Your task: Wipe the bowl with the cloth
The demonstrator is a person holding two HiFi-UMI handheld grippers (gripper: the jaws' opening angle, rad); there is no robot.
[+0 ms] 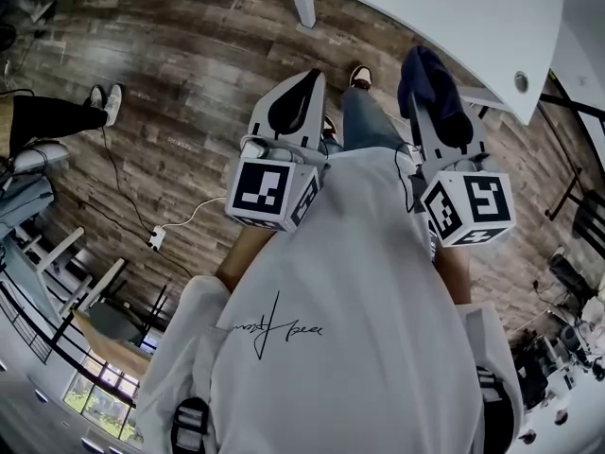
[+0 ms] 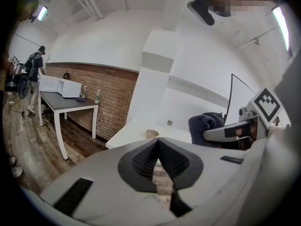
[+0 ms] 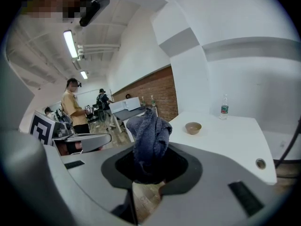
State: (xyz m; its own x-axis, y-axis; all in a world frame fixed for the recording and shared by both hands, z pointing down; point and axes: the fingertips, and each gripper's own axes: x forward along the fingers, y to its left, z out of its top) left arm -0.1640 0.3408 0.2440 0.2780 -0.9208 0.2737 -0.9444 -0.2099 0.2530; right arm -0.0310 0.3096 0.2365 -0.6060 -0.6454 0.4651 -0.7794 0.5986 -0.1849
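Note:
A small tan bowl [image 3: 193, 127] stands on a white table [image 3: 235, 140], still some way ahead of both grippers. It also shows just past the left jaws' tips, bowl [image 2: 152, 133]. My right gripper [image 3: 151, 160] is shut on a dark blue cloth [image 3: 150, 134], which bunches up above the jaws. In the head view the cloth [image 1: 431, 81] covers the right gripper's tip near the table's edge [image 1: 444, 26]. My left gripper [image 2: 157, 144] is shut with nothing in it, and it is held beside the right one, left gripper [image 1: 301, 88].
A water bottle [image 3: 224, 107] stands on the white table behind the bowl. Left of it is a grey table [image 2: 70, 103] with a microwave by a brick wall. People stand further back on the left [image 3: 75, 108]. The floor is wood plank, with a cable and plug [image 1: 156, 239].

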